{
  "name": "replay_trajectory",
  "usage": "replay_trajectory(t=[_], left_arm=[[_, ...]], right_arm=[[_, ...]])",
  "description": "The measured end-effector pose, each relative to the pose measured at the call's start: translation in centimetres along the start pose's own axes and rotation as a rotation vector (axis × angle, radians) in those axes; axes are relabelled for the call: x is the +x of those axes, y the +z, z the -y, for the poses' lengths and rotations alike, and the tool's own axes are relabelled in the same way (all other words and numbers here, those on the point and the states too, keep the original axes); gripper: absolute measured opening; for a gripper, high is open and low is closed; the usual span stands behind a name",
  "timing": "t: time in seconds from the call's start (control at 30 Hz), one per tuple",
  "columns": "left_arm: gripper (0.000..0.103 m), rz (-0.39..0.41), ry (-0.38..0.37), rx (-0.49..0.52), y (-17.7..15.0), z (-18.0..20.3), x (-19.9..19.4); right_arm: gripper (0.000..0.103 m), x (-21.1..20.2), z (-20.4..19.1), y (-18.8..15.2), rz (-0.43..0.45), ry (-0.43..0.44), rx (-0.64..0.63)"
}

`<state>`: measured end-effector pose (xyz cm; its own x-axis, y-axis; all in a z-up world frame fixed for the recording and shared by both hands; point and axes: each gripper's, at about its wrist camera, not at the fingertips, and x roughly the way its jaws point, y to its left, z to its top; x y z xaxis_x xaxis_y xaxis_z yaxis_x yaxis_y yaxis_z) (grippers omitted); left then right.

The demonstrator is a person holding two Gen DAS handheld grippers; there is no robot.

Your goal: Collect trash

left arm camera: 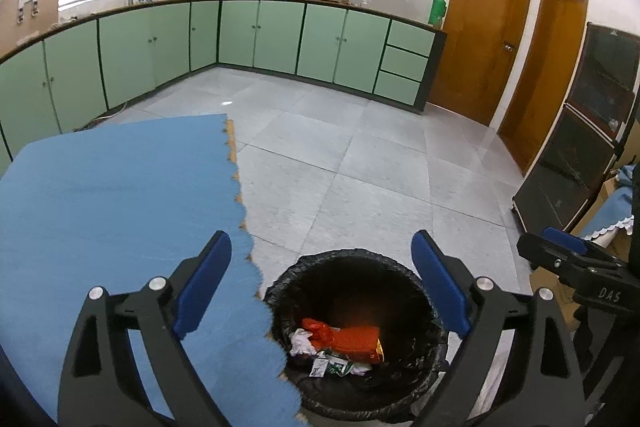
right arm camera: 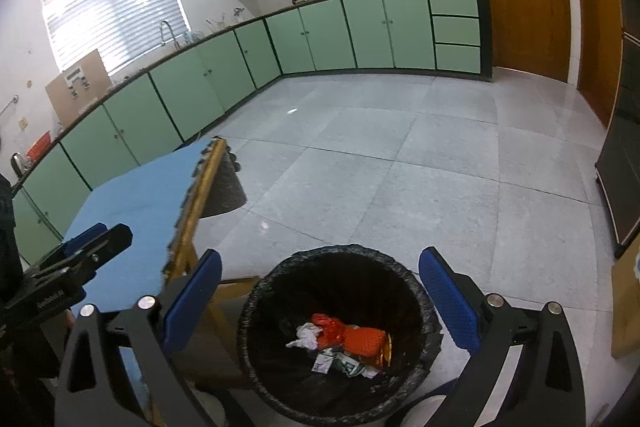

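A round bin lined with a black bag (left arm camera: 404, 269) (right arm camera: 256, 301) stands on the floor beside the table. Inside lie an orange wrapper (left arm camera: 352, 339) (right arm camera: 360, 341), crumpled white paper (left arm camera: 301, 343) (right arm camera: 306, 335) and a green-and-white wrapper (left arm camera: 336, 367) (right arm camera: 348, 365). My left gripper (left arm camera: 320, 287) hangs open above the bin, nothing between its blue pads. My right gripper (right arm camera: 318, 301) is also open and empty over the bin. Each gripper shows at the edge of the other's view: the right one (left arm camera: 568, 251), the left one (right arm camera: 96, 239).
A table with a blue mat (left arm camera: 112, 195) (right arm camera: 140, 207) sits left of the bin, its wooden edge (right arm camera: 200, 203) jutting out. Grey tiled floor (left arm camera: 360, 163) stretches to green kitchen cabinets (left arm camera: 256, 31). A dark glass cabinet (left arm camera: 580, 131) and wooden doors (left arm camera: 480, 39) stand right.
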<state>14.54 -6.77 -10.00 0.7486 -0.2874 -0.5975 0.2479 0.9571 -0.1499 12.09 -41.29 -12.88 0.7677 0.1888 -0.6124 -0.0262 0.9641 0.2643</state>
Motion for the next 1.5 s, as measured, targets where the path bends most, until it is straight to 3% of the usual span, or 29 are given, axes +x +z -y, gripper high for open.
replay_trajectory(t=[0.53,0.93,1.5], left_arm=[[0.09,0.008,0.023,0.014,-1.6,0.3,-8.4],[0.091,0.072,0.018,0.018,-2.5,1.4,-14.5],[0.091,0.132,0.063,0.026,-2.9,1.1,-17.7]], right_arm=[[0.097,-7.5,-4.2,-2.0,0.031,0.049,-0.034],[0.097,-11.5,-6.9,-3.6,0.085,0.078,-0.069],[0.097,-13.6,-8.7,-3.3,0.146,0.075,-0.134]])
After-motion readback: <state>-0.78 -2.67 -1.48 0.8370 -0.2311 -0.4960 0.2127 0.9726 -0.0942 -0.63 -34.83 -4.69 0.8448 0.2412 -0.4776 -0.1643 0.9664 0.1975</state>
